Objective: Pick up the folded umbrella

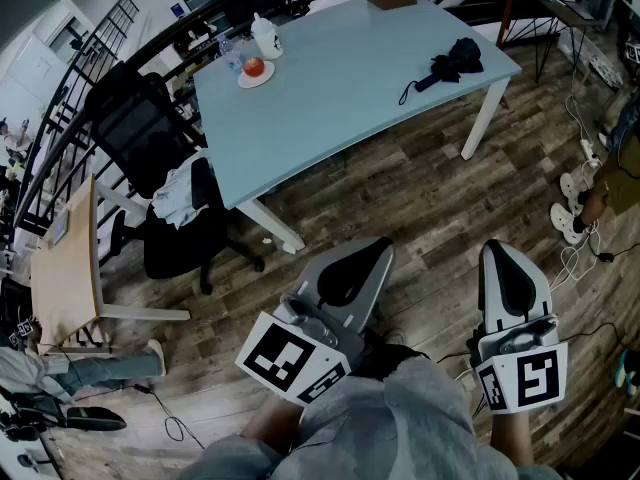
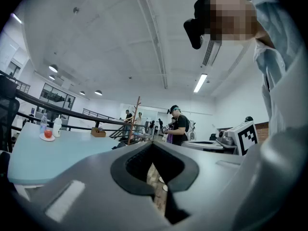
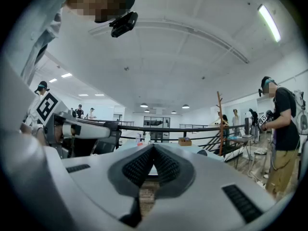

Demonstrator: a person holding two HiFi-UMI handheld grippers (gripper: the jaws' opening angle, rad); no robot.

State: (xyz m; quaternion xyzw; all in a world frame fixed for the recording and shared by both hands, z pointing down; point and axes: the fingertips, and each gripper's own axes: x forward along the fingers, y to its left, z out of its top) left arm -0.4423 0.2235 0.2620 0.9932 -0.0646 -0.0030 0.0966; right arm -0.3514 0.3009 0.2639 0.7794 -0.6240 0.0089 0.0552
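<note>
Far off on the table (image 1: 340, 98), toward its right corner, sits the folded black umbrella (image 1: 450, 65), while your left tongs (image 1: 372, 253) and right tongs (image 1: 497, 253) wait near you, pressed together and empty, presumably because no reach has begun.

The folded umbrella (image 1: 447, 68) is showing plain black. The table (image 1: 340, 88) is looking pale blue on top, and its legs (image 1: 485, 118) are looking white. The floor (image 1: 420, 208) is showing dark brown wood planks. The office chair (image 1: 150, 148) is appearing black, and the cloth (image 1: 180, 193) on it white. The left gripper (image 1: 368, 250) and the right gripper (image 1: 500, 252) are looking grey with black pads, each carrying a cube with black-and-white square markers. The side table (image 1: 68, 268) is showing light wood.
</note>
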